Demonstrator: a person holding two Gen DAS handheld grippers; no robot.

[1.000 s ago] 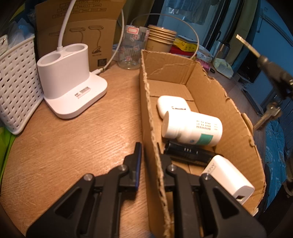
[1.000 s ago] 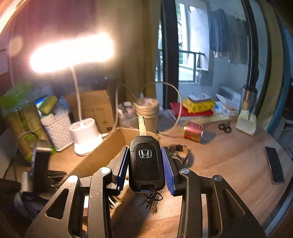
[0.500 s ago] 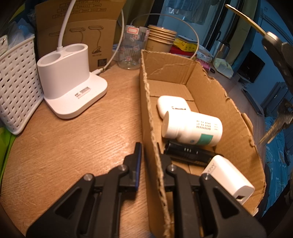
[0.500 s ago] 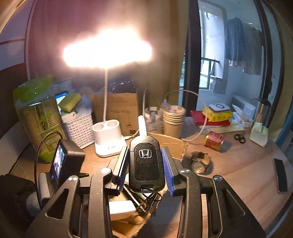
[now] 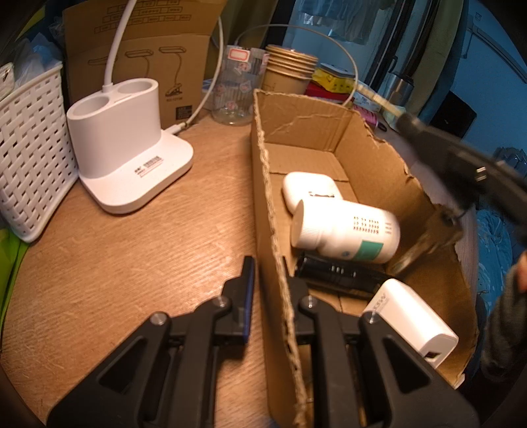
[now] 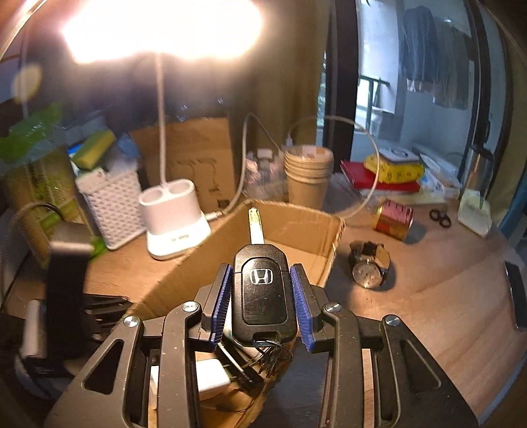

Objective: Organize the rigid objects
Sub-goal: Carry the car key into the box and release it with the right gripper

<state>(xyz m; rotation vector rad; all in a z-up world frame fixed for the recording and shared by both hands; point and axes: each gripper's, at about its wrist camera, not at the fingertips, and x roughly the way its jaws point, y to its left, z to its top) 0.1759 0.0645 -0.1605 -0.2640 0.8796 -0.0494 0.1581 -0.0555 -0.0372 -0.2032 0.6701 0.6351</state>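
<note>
Right wrist view: wooden table [image 6: 444, 306], lit lamp [image 6: 164, 29], window [image 6: 388, 82].

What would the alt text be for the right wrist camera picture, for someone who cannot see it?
A handheld right gripper with blue pads clamps a black car key, blade pointing forward, over an open cardboard box on a wooden table. A wristwatch lies right of the box; a lit white desk lamp, white basket and stacked paper cups stand behind.

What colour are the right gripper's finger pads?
Blue, ribbed pads, clearest in the right wrist view.
</note>
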